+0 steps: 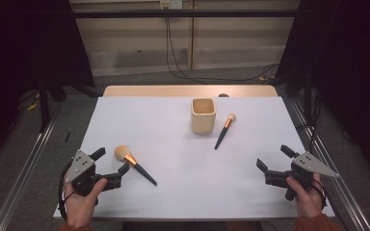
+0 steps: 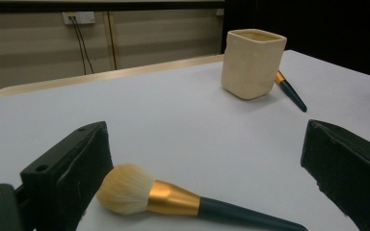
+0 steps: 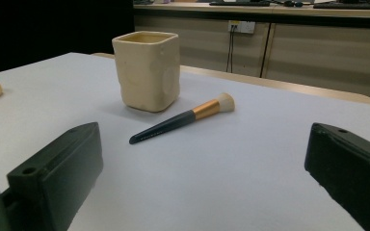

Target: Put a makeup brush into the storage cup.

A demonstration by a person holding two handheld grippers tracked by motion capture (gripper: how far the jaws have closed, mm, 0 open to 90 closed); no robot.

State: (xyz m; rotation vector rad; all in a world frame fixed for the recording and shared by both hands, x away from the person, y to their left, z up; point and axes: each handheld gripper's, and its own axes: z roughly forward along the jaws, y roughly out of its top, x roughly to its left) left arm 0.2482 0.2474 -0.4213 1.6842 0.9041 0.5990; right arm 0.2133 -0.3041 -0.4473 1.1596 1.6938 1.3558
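A: Reaching is the step, I'd say. The left gripper (image 1: 112,161) has its jaws wide apart and empty, with the big brush (image 1: 134,163) lying between them on the table (image 1: 173,192).

B: Which part sits in the gap?

A: The fluffy head and the gold collar, as the left gripper view shows the big brush (image 2: 173,199); its dark handle runs off toward 4 o'clock in the high view. No jaw touches it as far as I can tell.

B: And the other hand?

A: The right gripper (image 1: 273,158) is also spread open, holding nothing, resting near the table's 4 o'clock corner. The small brush (image 1: 225,130) lies well apart from it, up toward 11 o'clock, its head just beside the cup (image 1: 203,115).

B: So the cup is the goal?

A: Likely. It stands upright at about 12 o'clock, and looks empty from above.

B: Next move?

A: My judgement: close the left jaws on the collar or upper handle, not the soft bristles, then lift and tip the brush handle-down toward the cup.
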